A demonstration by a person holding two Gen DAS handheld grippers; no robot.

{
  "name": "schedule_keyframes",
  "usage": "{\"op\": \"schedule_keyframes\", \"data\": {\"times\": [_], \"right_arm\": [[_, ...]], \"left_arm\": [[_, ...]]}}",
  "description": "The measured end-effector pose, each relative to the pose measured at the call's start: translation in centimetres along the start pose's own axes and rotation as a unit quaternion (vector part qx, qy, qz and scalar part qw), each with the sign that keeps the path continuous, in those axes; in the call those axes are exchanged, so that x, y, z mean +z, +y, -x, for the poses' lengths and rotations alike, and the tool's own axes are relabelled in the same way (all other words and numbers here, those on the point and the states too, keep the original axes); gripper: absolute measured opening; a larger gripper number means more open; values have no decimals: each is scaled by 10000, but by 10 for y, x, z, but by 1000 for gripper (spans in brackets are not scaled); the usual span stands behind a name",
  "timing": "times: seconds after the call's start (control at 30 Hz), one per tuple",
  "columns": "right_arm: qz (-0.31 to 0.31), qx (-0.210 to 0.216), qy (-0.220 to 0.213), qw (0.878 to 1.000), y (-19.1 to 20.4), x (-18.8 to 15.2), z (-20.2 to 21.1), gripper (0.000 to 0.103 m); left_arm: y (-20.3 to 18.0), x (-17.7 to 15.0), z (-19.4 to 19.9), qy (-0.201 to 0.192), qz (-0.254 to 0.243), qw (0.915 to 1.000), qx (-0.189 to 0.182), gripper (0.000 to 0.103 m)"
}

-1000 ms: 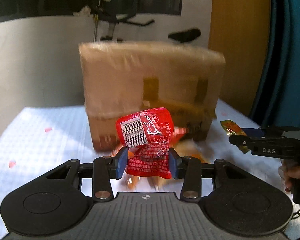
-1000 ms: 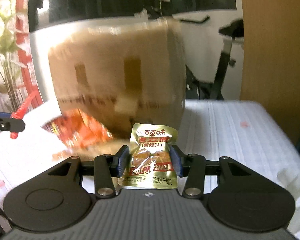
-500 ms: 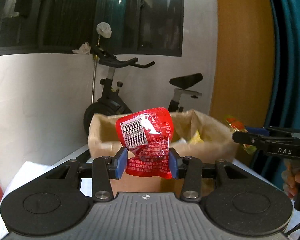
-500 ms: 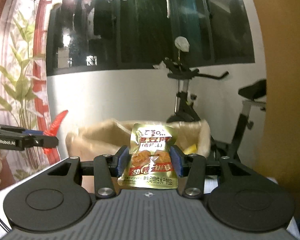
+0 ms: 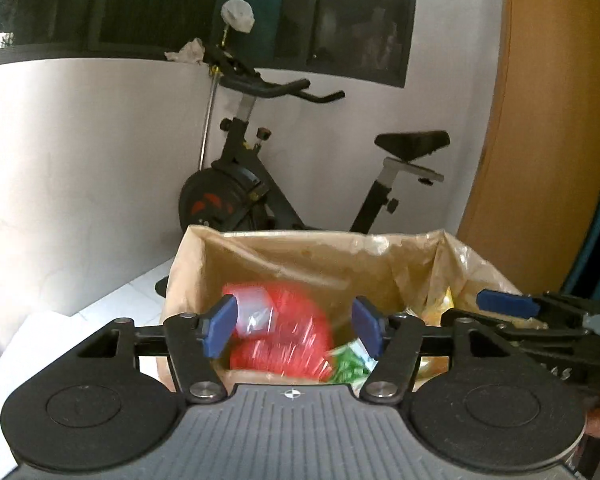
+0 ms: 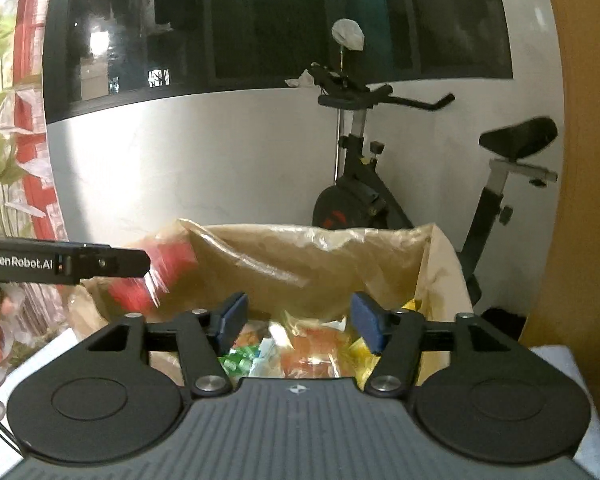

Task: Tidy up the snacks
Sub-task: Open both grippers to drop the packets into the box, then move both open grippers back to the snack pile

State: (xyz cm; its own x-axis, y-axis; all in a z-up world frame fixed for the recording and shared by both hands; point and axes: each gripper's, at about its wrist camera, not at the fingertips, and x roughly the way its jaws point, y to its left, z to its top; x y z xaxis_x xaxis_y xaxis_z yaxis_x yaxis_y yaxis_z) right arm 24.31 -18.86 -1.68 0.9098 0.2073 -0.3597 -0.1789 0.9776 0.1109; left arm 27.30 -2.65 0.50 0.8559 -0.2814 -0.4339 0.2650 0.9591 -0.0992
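Half a second ago each of our grippers was clamped on a packet; now both stand with jaws wide apart and nothing between the pads. In the left wrist view the left gripper (image 5: pixel 294 330) sits at lower centre, over the open box (image 5: pixel 260 248), and the red packet (image 5: pixel 284 332) it carried shows blurred between and beyond the blue pads, inside the box mouth. The blur leaves its long axis unclear, though its pale barcode patch faces the upper left of the frame. A green packet (image 5: pixel 346 362) lies just right of it.

In the right wrist view the right gripper (image 6: pixel 298 324) is likewise above the box (image 6: pixel 320 252). The gold packet it held is no longer between its pads; we cannot pick it out for certain among the snacks (image 6: pixel 300 350) heaped in the box bottom. At left of that frame the left gripper (image 6: pixel 112 266) reaches in, with the red packet (image 6: pixel 152 280) smeared just below its tip, at the box's left rim.
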Motion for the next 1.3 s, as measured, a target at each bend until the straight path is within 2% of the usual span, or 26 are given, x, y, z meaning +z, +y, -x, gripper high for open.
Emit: {"op": "schedule_keyframes", "data": {"times": [0.13,0.4,0.57,0.7,0.9,1.13,1.3], "right_arm": [[-71,35,-104,9999,-2,-8,18,66],[85,72,-510,9986,15,-29,61,68],[60,53,-631,9980,22,-50,80,71],[44,30,-582,9983,24,-64,88,71],[-14,-7,-248,9997,22,-93,93,71],[-228,-1,103,9997,18,-115,88,71],[-368,-14,307,9988,13,-124,85,71]], "left_arm": [[7,-10,13,49,-115,9999,60,68],[9,-21,48,24,-267,9996,-121,71],[7,-45,56,315,-180,9988,-332,71],[7,-69,55,630,-173,9970,-417,71],[10,-94,43,964,-136,9944,-400,71],[10,-111,17,1204,80,9924,-242,71],[1,-113,-4,1350,305,9900,-263,71]]}}
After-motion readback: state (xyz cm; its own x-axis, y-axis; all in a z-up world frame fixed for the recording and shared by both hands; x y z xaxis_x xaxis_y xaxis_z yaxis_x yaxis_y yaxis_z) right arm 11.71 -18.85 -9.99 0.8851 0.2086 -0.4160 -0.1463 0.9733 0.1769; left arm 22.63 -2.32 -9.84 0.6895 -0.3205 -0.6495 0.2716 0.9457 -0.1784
